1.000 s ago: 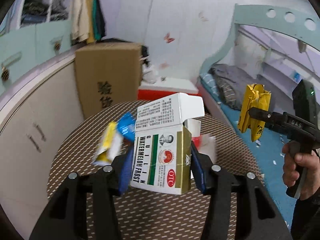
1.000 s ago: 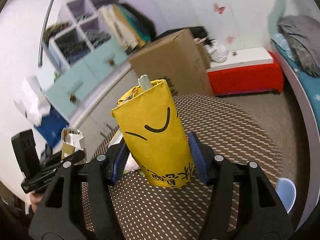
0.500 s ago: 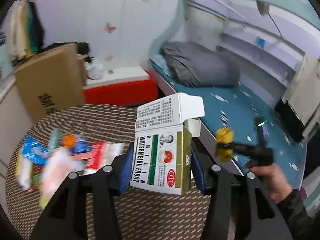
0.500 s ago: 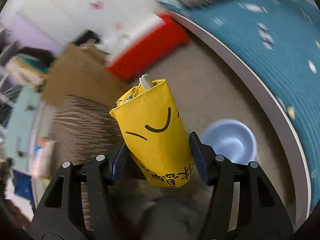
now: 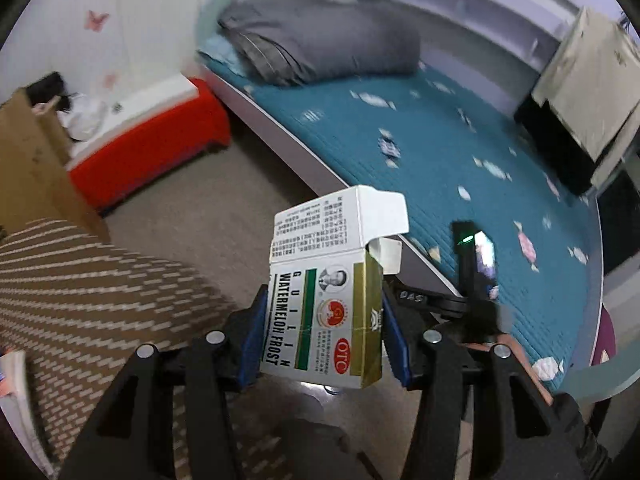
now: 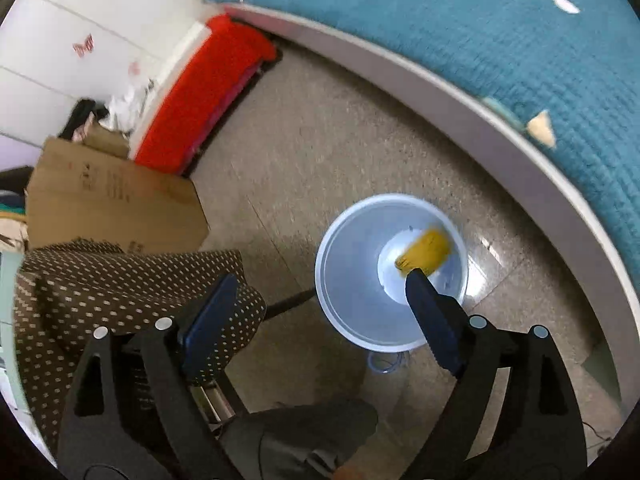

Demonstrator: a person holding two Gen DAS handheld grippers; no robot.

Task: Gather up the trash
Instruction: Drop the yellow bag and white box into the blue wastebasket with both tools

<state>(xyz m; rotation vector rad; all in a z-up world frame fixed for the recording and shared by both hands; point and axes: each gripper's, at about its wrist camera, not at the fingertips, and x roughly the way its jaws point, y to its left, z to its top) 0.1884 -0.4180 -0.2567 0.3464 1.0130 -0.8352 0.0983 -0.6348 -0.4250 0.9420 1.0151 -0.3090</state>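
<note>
Bedroom, grey floor, blue bed along far side. Pale blue bin on floor beside bed, landmark here. Yellow bag inside bin, blurry. Right gripper above bin, jaws spread wide, holding nothing. Left gripper squeezes medicine box between blue pads, flap up. Dotted table left of bin. Red bench beyond bin.

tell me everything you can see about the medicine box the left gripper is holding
The white, green and gold cardboard medicine box stands upright, clamped between the blue pads of the left gripper. Its front reads GUILIN WATERMELON FROST, with a small portrait, a red emblem and a red OTC oval. The white top flap is open and tilted back, showing fine print. It hangs above the floor, touching only the pads.
</note>
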